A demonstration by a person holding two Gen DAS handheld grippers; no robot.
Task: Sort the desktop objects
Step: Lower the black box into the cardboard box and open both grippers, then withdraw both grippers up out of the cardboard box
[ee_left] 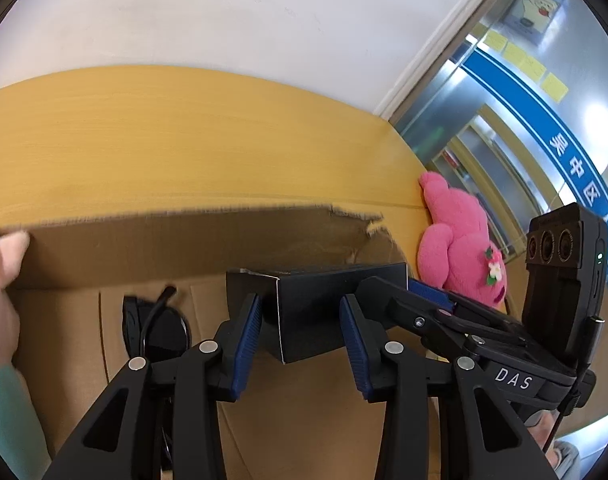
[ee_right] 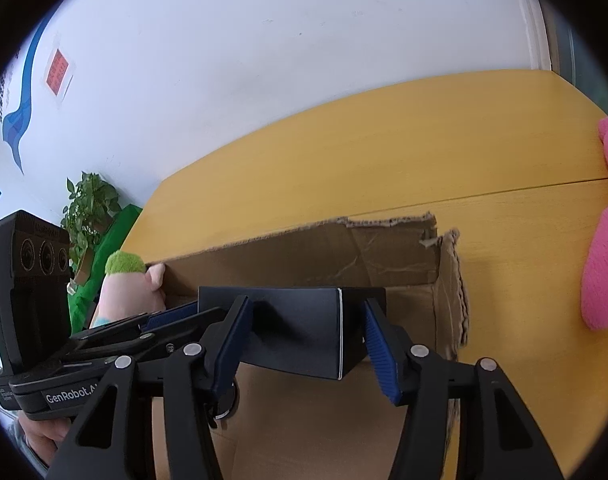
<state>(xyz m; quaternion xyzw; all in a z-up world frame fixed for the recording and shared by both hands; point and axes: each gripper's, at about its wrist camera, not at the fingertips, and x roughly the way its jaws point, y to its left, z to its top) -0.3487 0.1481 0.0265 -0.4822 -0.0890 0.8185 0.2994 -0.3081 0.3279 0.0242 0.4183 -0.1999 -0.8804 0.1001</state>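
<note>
Desk [ee_left: 183,140] fills both views: yellow wood-grain top, pushed up to a white wall [ee_left: 223,12], a seam running across it

Cardboard box [ee_left: 183,248] sits open on the desk, far wall torn and ragged along its top edge; in the right wrist view its right-hand corner [ee_right: 452,280] is split and frayed. Both my grippers are pointed down into it

Pink plush toy [ee_left: 460,240] lies on the desk just beside the box's right end, small flower on it. A second plush, pale pink with a green tuft [ee_right: 123,280], shows at the box's left end in the right wrist view; in the left wrist view that spot is blurred and I cannot tell it from a hand

Black box [ee_left: 324,312], dark with a thin white edge, hangs inside the cardboard box, above its floor and tilted. It is carried between both tools at once, one at each end

Left gripper [ee_left: 299,340]: blue pads close in on either side of one end of the black box; whether they press it I cannot tell, the pad faces are hidden by the box corner

Right gripper [ee_right: 308,344]: same picture at the other end [ee_right: 304,324], pads flanking the box, left pad against its face, a sliver of cardboard showing by the right pad; contact not certain

Sunglasses [ee_left: 159,328], dark lenses, lie on the cardboard box floor left of the black box, partly behind my left fingers

Potted plant [ee_right: 89,208] stands beyond the desk's far left corner
</note>
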